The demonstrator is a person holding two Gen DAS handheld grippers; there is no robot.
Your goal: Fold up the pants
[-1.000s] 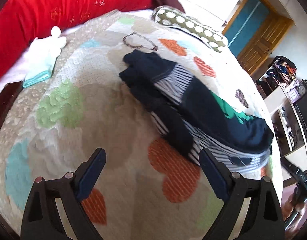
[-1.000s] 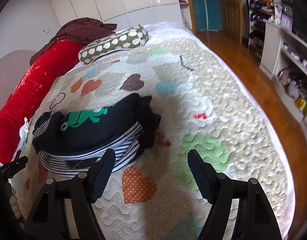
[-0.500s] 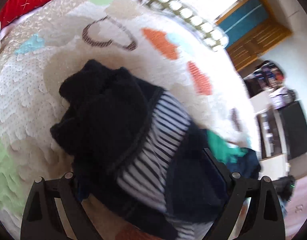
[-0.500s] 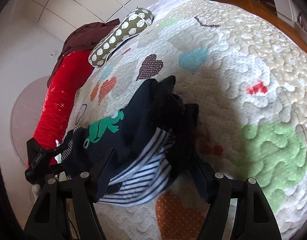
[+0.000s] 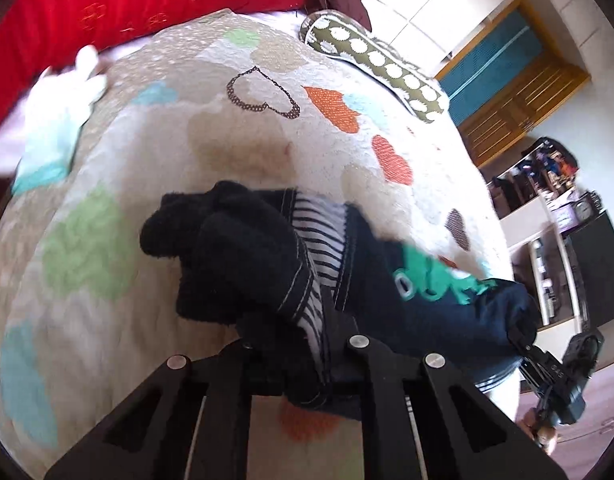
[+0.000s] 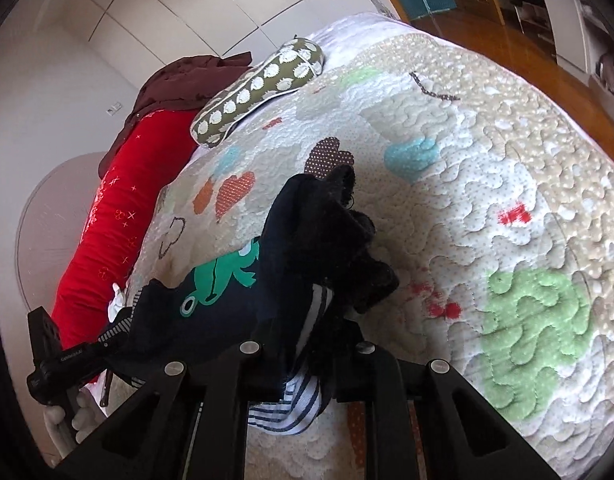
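Observation:
The dark navy pants (image 5: 267, 264), with striped panels and a green frog print, lie bunched on the heart-patterned quilt (image 5: 235, 148). My left gripper (image 5: 307, 352) is shut on their dark, striped end, and its fingertips are buried in the fabric. In the right wrist view the pants (image 6: 307, 248) stretch left toward the left gripper (image 6: 107, 340). My right gripper (image 6: 307, 344) is closing its jaws with the other end's dark and striped cloth pinched between them. It also shows in the left wrist view, where the right gripper (image 5: 519, 336) is at the pants' far end.
A red bolster (image 5: 107, 4) and a green spotted pillow (image 5: 371, 60) lie along the head of the bed. A white and teal cloth (image 5: 55, 120) sits at the quilt's left edge. Shelves (image 5: 547, 232) and wooden floor (image 6: 547, 52) lie beyond the bed's right side.
Both grippers went from wide open to closed on the pants, one at each end. The left one reached over the bundle, then drew back with the cloth in it.

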